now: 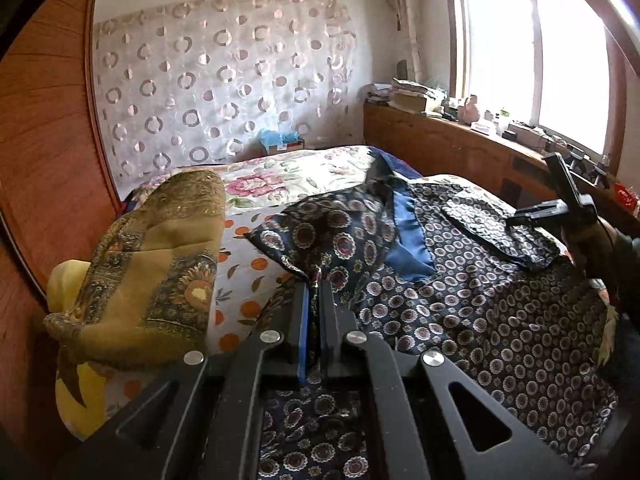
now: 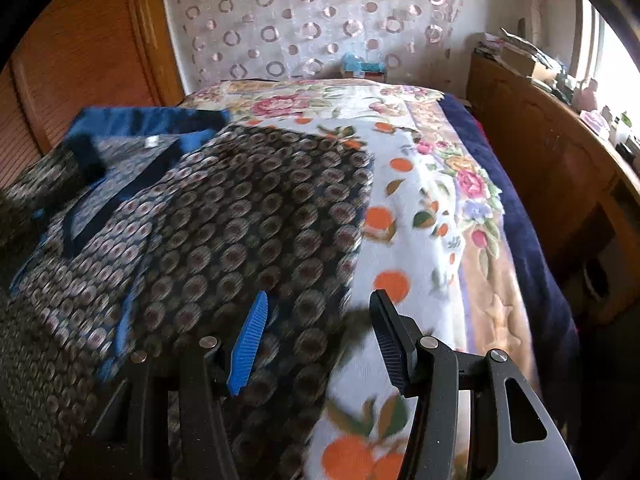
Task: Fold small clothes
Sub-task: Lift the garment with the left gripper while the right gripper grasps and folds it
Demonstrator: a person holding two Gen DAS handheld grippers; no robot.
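While the patterned garment (image 1: 472,280) lies spread over the floral bedcover (image 2: 420,208), the left gripper (image 1: 315,280) has its jaws pinched on a fold of it — a peak of cloth rises toward twelve o'clock from the tips. The right gripper (image 2: 316,300) hangs with jaws wide apart and empty over the garment's edge, which runs from eleven o'clock down to six in its view. The fabric looks thin, limp and probably a little slippery, so it should drape and slide rather than hold a crease; hems, the blue lining (image 1: 412,240) edge and corners seem the best places to grip. At nine o'clock from the left gripper sits a mustard cloth (image 1: 152,256). A small box (image 1: 280,145) with something blue in it stands at the wall, contents unclear.
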